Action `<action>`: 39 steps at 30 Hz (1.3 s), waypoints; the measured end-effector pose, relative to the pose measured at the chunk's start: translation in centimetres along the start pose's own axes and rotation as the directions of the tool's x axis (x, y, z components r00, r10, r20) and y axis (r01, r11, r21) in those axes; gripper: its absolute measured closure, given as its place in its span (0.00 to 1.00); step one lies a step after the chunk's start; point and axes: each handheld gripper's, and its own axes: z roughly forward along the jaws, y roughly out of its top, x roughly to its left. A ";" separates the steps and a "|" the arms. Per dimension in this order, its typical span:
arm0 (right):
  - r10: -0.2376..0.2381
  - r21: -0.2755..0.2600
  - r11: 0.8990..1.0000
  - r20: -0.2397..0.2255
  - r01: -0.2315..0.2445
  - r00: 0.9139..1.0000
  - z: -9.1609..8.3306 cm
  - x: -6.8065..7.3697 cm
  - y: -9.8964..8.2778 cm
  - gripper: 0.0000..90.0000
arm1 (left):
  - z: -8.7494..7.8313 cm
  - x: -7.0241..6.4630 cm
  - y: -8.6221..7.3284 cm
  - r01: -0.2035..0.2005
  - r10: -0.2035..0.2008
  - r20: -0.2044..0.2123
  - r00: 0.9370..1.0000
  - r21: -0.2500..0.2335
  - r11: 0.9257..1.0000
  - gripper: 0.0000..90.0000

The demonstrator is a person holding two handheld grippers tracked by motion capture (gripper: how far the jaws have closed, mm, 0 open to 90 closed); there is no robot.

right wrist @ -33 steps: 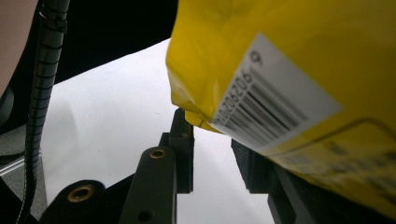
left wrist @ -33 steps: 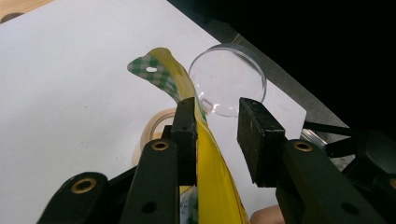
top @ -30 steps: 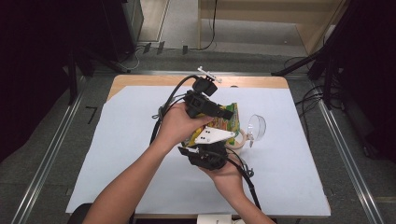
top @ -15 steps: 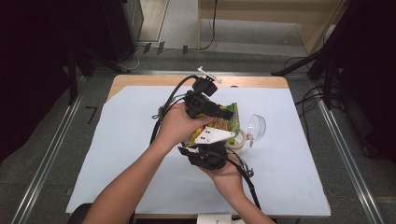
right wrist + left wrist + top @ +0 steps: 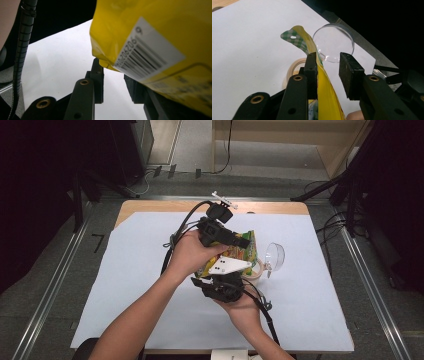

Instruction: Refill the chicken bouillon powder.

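From the high view, both hands meet over the middle of the white-covered table (image 5: 125,285), the left tongs (image 5: 235,239) above and the right tongs (image 5: 220,287) nearer, with a yellow snack bag (image 5: 239,252) between them, a tape roll (image 5: 257,270) just under it and a clear round lid (image 5: 275,255) to its right. In the left gripper view the left tongs (image 5: 327,72) stand apart — the bag's (image 5: 324,92) yellow edge runs up against the left jaw, the right jaw clear of it, with the lid (image 5: 334,42) and tape roll (image 5: 295,66) beyond. In the right gripper view the right tongs (image 5: 113,80) are apart too — the bag's (image 5: 140,30) barcoded corner hangs just above the gap, and I cannot tell if it touches either jaw.
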 end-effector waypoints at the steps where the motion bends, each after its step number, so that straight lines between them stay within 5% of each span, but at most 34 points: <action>1: 0.000 0.000 1.000 0.000 0.000 1.000 0.0 0.0 0.0 0.79 | 0.0 0.0 0.0 0.000 0.000 0.000 1.000 0.000 1.000 0.77; 39: -0.002 -0.004 1.000 -0.005 0.002 1.000 -0.1 0.2 0.1 0.79 | -0.1 0.0 0.0 0.006 -0.006 0.010 1.000 0.004 1.000 0.77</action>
